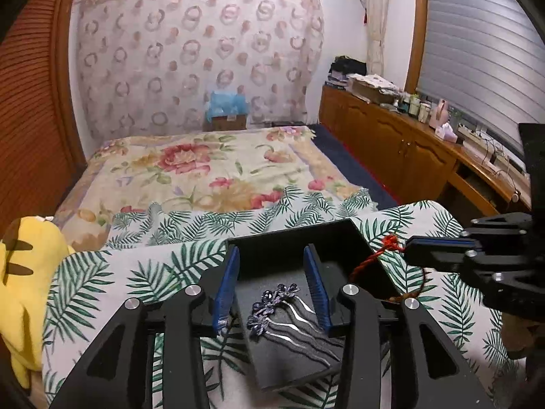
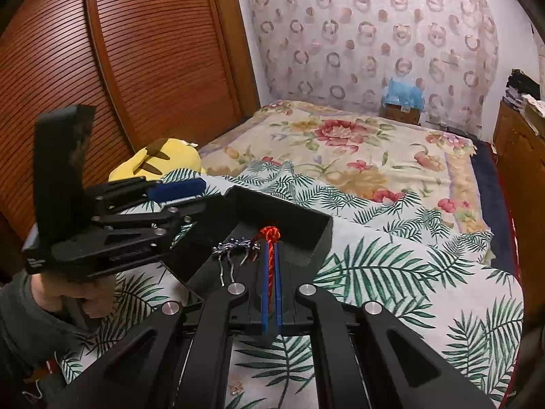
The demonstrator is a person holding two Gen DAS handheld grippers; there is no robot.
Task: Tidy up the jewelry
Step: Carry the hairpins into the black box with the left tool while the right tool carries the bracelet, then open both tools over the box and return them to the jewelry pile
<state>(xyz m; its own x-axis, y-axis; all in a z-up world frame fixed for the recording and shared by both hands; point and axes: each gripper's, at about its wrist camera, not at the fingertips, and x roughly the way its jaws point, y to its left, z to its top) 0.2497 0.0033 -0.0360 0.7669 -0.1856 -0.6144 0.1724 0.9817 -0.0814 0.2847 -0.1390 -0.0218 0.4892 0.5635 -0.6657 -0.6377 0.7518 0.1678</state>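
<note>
Left hand-held gripper (image 1: 272, 286) stood part-open, empty, over the hairpins (image 1: 282, 310) lying in the black tray (image 1: 344, 235) on the bed. Right hand-held gripper (image 2: 271, 255) pinched the red cord (image 2: 270, 255) above it; the trailing cord might snag the tray rim.

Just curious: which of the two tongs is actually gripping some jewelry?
The right tongs, shut on the red braided cord. The left tongs stand open above the hairpins in the black box.

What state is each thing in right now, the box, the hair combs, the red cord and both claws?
Black rectangular box: open, lidless, on the leaf-print cloth.
Purple flowered metal hair combs: lying inside the box, released.
Red twisted cord: pinched over the box.
Left claw: open.
Right claw: shut on cord.
</note>
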